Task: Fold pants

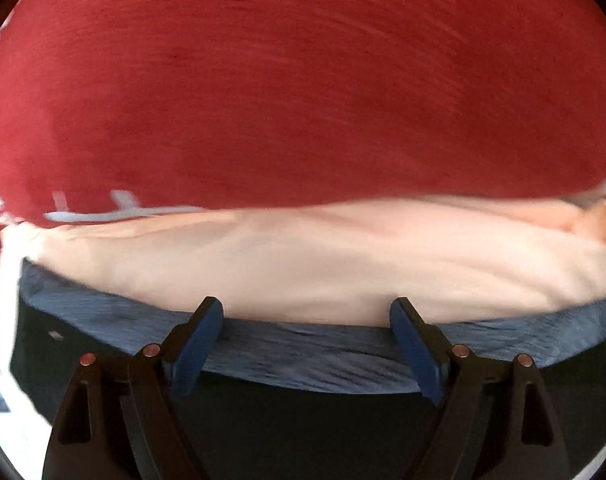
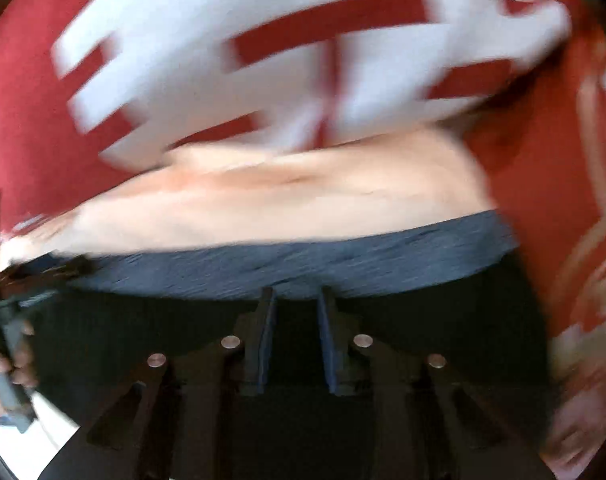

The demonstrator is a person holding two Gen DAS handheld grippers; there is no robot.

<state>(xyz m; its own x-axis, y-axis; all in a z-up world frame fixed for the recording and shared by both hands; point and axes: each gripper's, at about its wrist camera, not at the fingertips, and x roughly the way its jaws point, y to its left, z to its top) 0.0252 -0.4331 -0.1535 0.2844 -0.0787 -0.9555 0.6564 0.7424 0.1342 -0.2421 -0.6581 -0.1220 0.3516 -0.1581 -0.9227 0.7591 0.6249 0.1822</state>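
Note:
The pants (image 1: 303, 432) are black with a blue-grey waistband (image 1: 303, 356); they fill the lower part of both views, and show in the right wrist view (image 2: 183, 344). A pale peach cloth (image 1: 323, 264) lies just beyond the band. My left gripper (image 1: 307, 312) is open wide, its blue fingertips (image 1: 209, 320) over the waistband edge, holding nothing. My right gripper (image 2: 297, 300) has its fingers close together with a narrow gap, tips at the waistband (image 2: 303, 264); whether cloth is pinched is unclear. Both views are motion-blurred.
A red cloth with white patterns (image 2: 263, 60) covers the surface behind the pants; it looks plain red in the left view (image 1: 303, 80). A hand holding the other gripper (image 2: 7, 356) shows at the right view's left edge.

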